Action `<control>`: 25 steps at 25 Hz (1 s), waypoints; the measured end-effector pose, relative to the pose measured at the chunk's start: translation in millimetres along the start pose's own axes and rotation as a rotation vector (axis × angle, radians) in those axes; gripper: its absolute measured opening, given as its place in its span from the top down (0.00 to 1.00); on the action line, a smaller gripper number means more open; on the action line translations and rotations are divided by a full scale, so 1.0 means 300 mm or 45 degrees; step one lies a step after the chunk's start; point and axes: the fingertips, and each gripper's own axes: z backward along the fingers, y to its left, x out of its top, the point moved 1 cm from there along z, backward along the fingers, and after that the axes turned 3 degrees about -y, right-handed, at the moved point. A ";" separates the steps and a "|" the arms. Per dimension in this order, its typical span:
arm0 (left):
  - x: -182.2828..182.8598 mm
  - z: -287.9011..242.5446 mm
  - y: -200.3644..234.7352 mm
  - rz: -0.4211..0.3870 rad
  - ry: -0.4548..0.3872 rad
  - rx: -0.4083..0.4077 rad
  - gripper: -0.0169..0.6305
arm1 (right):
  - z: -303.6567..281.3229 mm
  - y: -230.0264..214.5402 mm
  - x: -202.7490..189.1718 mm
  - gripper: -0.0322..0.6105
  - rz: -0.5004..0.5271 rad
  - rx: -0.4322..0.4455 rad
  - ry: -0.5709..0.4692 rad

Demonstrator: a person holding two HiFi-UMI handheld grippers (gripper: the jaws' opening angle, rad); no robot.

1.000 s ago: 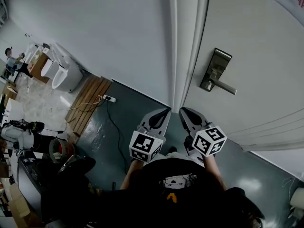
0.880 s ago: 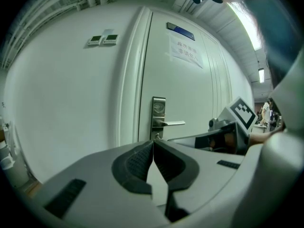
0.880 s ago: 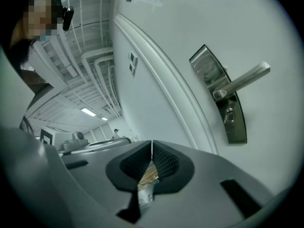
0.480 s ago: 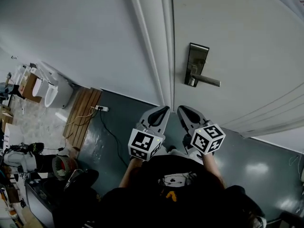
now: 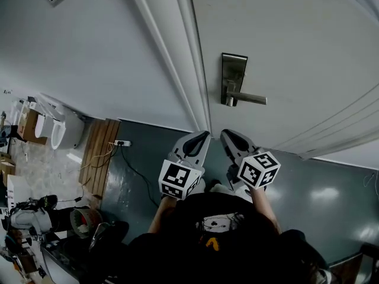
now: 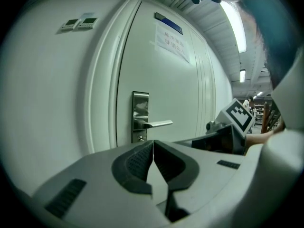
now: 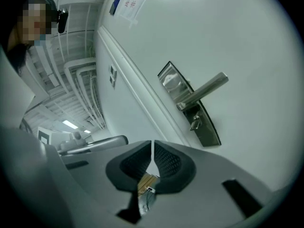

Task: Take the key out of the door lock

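Head view first: where does the key sit against the tongs?
– Hard to pick out there. The lock plate [image 5: 233, 78] is up on the door [image 5: 296, 34]. The left tongs [image 5: 203, 138] and the right tongs [image 5: 230, 137] are low down, side by side, tips towards the door's foot. Both are well apart from the plate.

And in the right gripper view?
– There the key [image 7: 194, 123] shows as a small metal piece jutting from the plate, just under the lever handle [image 7: 203, 91]. It lies up and to the right of the tips, with bare door between. Nothing touches it.

What are the tongs doing?
– Both pairs are clenched, pads pressed together, with nothing caught between them. In the left gripper view the plate stands just above those tips, a little to the left.

Count things for me.
– One key, one lock plate, one lever handle and one door. Two pairs of tongs, each with one marker cube: the left cube [image 5: 179, 179] and the right cube [image 5: 259, 169]. One paper notice [image 6: 173, 39] is on the door. Two small wall panels [image 6: 79, 22] are on the wall beside the frame.
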 end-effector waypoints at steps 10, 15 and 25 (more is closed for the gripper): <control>0.024 -0.035 0.067 -0.017 -0.013 -0.167 0.96 | -0.040 -0.046 0.024 0.94 -0.071 -0.175 -0.095; 0.033 -0.060 0.092 -0.035 -0.015 -0.260 0.96 | -0.057 -0.089 0.032 0.93 -0.114 -0.274 -0.145; 0.028 -0.063 0.138 -0.057 -0.019 -0.405 0.96 | -0.091 -0.152 0.043 0.93 -0.182 -0.416 -0.242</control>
